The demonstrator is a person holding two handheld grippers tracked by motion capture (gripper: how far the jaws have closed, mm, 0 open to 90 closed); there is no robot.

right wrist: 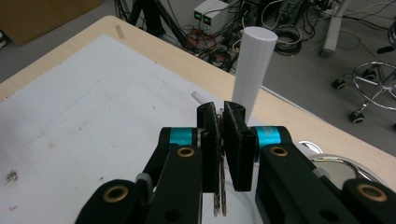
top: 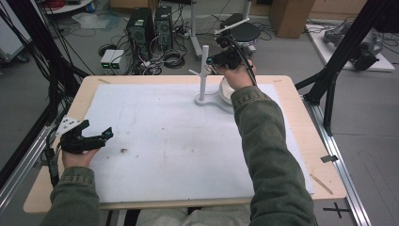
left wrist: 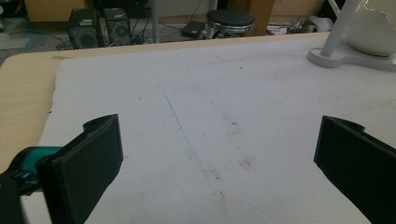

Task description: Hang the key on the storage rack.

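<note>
A white peg stand [top: 204, 70] rises at the far middle of the mat, its thick post [right wrist: 252, 65] just beyond my right gripper [right wrist: 220, 109]. That gripper [top: 210, 60] is level with the top of the post and shut on a thin flat strip [right wrist: 218, 198] that hangs down between its jaws. I cannot tell what the strip is. A white rounded cup [top: 226, 89] sits on the stand's base under the right hand, and the same cup [left wrist: 373, 28] appears beside the stand [left wrist: 338, 32]. My left gripper [top: 106, 134] rests low at the mat's left edge, open and holding nothing [left wrist: 219, 135].
A white mat [top: 164, 141] covers most of the wooden table [top: 301, 141]. A small dark speck [top: 123, 150] lies near the left hand. Beyond the far edge are computer towers [top: 141, 26], cables and a black stool [top: 245, 32]. Black frame struts [top: 339, 52] stand at the right.
</note>
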